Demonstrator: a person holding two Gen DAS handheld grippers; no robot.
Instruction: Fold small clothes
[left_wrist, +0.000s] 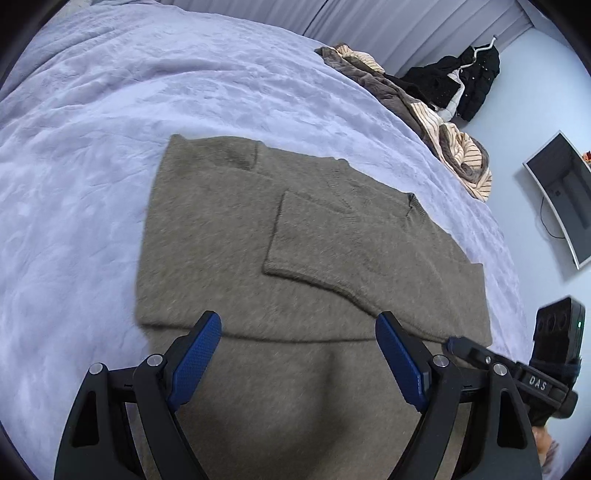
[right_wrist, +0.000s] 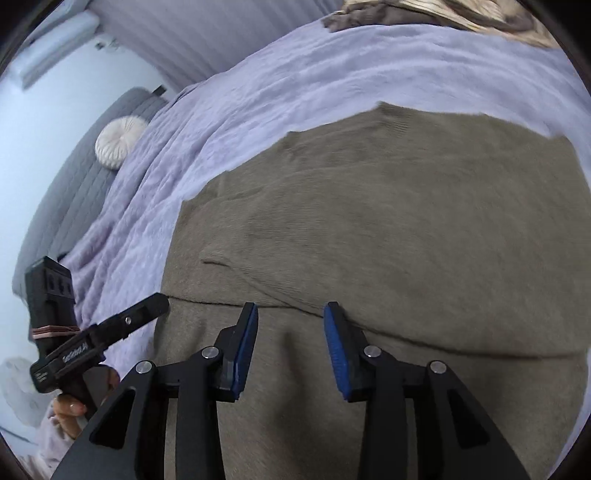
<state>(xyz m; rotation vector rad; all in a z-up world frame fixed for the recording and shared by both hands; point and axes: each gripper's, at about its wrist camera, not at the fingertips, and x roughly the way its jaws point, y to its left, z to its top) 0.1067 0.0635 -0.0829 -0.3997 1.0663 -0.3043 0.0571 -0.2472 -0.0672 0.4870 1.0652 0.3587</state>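
A fuzzy olive-brown sweater (left_wrist: 236, 236) lies flat on the lavender bedspread (left_wrist: 92, 147), with a sleeve (left_wrist: 332, 243) folded across its body. Its near hem drapes over the bed edge. My left gripper (left_wrist: 298, 334) is open and empty, hovering over the near hem fold. My right gripper (right_wrist: 290, 323) is open, narrower, and empty, just above the sweater (right_wrist: 406, 229) near the hem fold line. The right gripper also shows in the left wrist view (left_wrist: 465, 349), and the left gripper shows in the right wrist view (right_wrist: 147, 306).
A pile of brown and striped clothes (left_wrist: 436, 118) lies at the bed's far right edge. A black garment on a hanger (left_wrist: 465, 79) is by the wall. A monitor (left_wrist: 565, 199) is at the right. A round white cushion (right_wrist: 118, 142) rests by the grey headboard.
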